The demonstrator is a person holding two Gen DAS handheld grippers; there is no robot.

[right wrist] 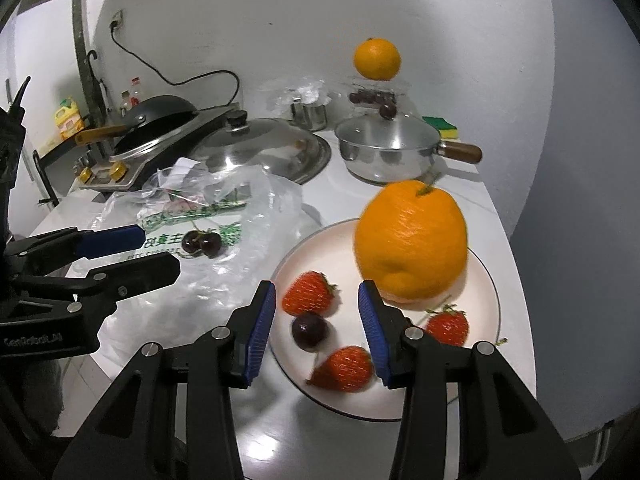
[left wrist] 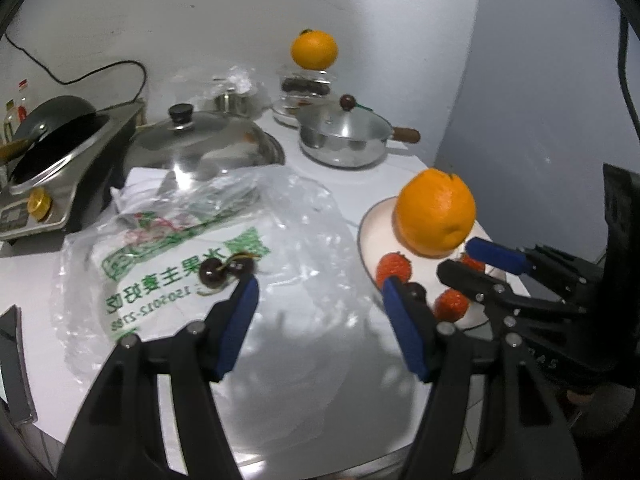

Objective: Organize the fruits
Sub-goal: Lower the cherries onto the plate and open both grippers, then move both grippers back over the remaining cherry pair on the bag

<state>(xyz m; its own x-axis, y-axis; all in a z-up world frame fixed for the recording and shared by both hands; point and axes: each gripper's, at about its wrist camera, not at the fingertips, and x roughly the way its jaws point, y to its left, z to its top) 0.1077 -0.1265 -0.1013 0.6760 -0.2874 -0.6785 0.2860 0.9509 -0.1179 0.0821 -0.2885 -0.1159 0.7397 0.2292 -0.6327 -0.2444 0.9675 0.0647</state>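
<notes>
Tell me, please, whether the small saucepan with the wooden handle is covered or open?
Covered. A metal lid sits flat on the saucepan, its rim meeting the pan's edge all round, with a dark knob on top.

A large round orange [right wrist: 412,240] is seen on a pale round plate [right wrist: 486,280], beyond the right gripper [right wrist: 316,300]. Three red strawberries [right wrist: 308,294] and one dark cherry [right wrist: 309,331] lie on it between and beside the gripper's fingers. Two dark stemmed cherries [left wrist: 224,272] rest on a clear printed plastic bag [left wrist: 168,280], just beyond the left gripper [left wrist: 320,292].
</notes>
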